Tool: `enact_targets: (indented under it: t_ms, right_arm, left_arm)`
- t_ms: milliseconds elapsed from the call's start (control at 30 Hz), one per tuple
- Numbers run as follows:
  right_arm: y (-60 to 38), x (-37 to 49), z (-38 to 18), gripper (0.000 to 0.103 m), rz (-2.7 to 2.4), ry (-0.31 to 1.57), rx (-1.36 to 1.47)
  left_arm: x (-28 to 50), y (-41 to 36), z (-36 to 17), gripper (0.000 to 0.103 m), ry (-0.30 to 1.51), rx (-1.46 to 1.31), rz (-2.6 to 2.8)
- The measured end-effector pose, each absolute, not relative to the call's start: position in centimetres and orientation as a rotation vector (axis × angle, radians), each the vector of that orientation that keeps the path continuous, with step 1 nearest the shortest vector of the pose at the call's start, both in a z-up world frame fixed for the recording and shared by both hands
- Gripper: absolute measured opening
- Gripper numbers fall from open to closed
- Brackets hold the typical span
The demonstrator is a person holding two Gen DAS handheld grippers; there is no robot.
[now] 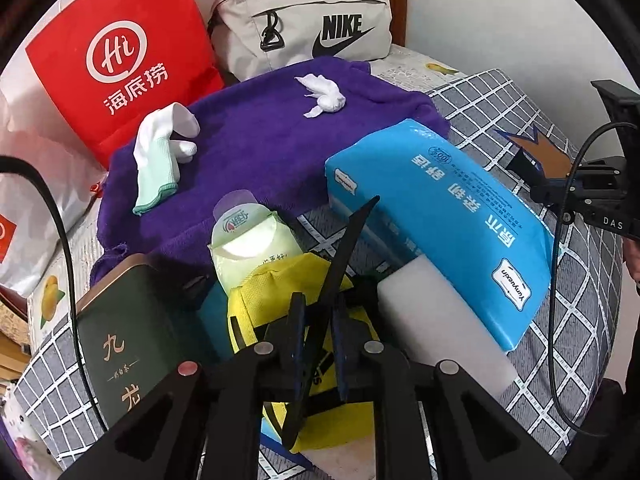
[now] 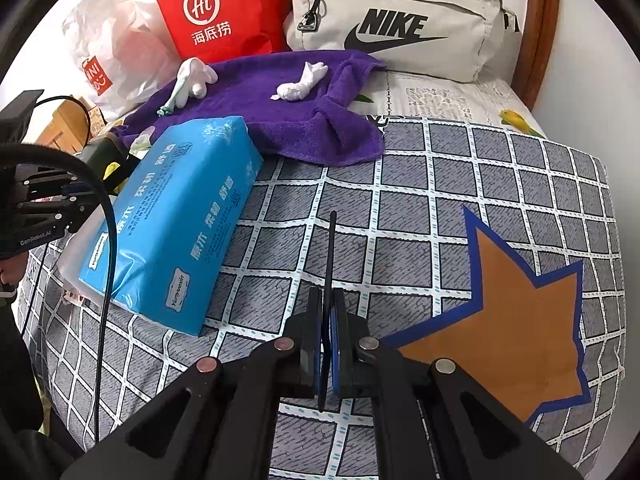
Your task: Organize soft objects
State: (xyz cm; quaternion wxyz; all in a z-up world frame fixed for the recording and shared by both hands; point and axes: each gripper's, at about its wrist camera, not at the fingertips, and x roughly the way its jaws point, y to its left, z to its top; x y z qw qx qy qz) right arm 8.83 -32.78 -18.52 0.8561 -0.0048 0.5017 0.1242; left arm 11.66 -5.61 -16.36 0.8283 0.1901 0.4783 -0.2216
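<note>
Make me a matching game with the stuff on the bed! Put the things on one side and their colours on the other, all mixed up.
Things:
1. towel
2. tissue pack
3. Nike bag
4. paper bag with "Hi" on it

Colours:
A. red
B. light blue
C. purple
D. beige

Right pairs: 1-C, 2-B, 3-D, 4-A
</note>
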Motion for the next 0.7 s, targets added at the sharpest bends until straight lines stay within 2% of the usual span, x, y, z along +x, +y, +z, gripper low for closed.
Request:
enact_targets:
  t_ms: [267,700]
  right_arm:
    - [-32.8,8.7,-18.5,0.005,0.260,1.052,-0.006]
    - [-31.7,8.7,-15.8,0.003,0.288,0.983,-0.001]
  left_arm:
    - [12.4,-4.9,-16.3,0.004,1.034,0.320,-0.491]
    - [12.0,-1.9,-12.9,0.004,0.985,0.128,-0.503]
